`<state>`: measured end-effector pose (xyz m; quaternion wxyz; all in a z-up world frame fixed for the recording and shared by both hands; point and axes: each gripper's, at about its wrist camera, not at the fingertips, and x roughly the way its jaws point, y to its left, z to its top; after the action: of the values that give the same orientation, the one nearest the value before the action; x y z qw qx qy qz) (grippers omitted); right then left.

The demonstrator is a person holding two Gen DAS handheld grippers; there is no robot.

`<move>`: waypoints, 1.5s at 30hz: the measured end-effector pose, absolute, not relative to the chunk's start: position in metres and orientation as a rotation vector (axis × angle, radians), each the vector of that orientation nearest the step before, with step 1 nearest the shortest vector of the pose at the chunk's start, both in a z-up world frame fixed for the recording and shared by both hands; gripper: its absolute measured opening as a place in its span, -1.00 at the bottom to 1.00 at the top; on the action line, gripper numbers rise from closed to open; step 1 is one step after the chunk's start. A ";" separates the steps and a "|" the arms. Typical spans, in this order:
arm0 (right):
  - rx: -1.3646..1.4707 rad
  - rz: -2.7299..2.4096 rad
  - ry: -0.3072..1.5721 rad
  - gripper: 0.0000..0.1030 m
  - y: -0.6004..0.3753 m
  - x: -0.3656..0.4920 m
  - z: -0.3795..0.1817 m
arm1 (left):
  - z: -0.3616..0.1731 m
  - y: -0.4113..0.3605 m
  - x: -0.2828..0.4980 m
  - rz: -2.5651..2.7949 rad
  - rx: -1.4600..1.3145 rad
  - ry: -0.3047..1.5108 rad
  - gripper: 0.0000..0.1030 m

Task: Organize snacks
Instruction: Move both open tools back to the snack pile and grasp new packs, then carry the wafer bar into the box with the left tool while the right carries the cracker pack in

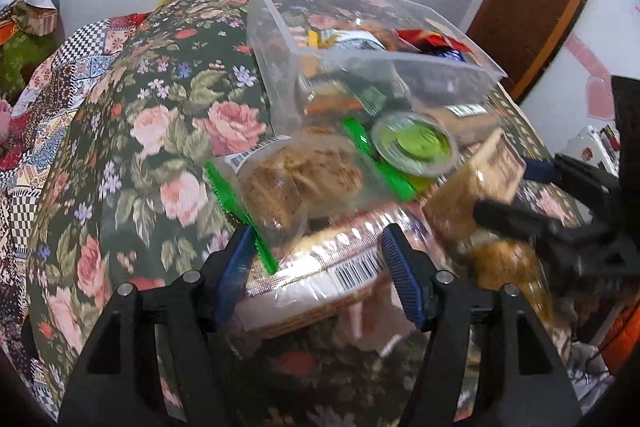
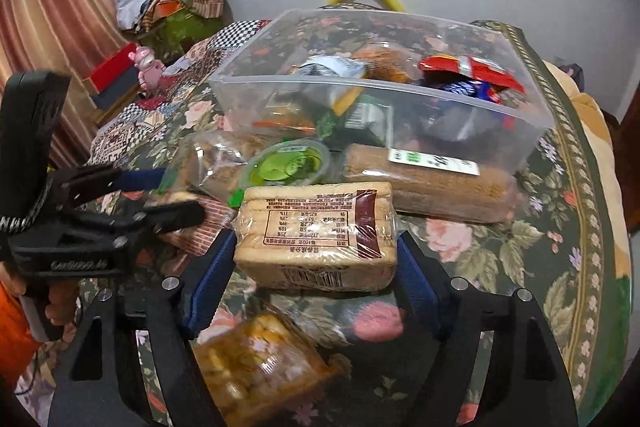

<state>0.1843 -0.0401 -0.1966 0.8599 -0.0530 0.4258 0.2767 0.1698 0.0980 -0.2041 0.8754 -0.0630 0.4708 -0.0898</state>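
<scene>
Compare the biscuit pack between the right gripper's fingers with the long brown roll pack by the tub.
The biscuit pack is pale, blocky and held between the right gripper fingers; the roll pack is darker brown, long and lies untouched on the floral cloth against the clear tub. The biscuit pack bears a maroon nutrition panel, the roll pack a white-green label. Both are clear-wrapped and outside the tub.

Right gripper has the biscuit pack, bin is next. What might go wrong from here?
The right gripper pinches only the near end of the biscuit pack, so it may droop or slip. The bin is already crowded, so the pack may sit proud. The left gripper is close by, so the two could collide.
</scene>
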 end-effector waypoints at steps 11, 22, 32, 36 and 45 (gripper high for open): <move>-0.056 0.515 0.862 0.46 -0.088 0.168 -0.178 | -0.200 0.058 0.126 -0.266 -0.048 1.030 0.25; -0.033 0.498 0.852 0.46 -0.107 0.159 -0.174 | -0.221 0.040 0.164 -0.187 -0.061 1.047 0.14; -0.014 0.490 0.826 0.46 -0.116 0.160 -0.166 | -0.192 0.039 0.149 -0.167 -0.039 0.978 -0.13; -0.019 0.490 0.805 0.46 -0.114 0.165 -0.159 | -0.169 0.040 0.143 -0.156 -0.047 0.926 -0.14; -0.034 0.503 0.738 0.46 -0.104 0.188 -0.137 | -0.125 0.050 0.163 -0.143 -0.103 0.800 -0.14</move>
<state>0.1882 -0.1036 -0.1367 0.9017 -0.0162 0.3570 0.2432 0.1625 0.0502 -0.1246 0.9174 -0.0500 0.3887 -0.0694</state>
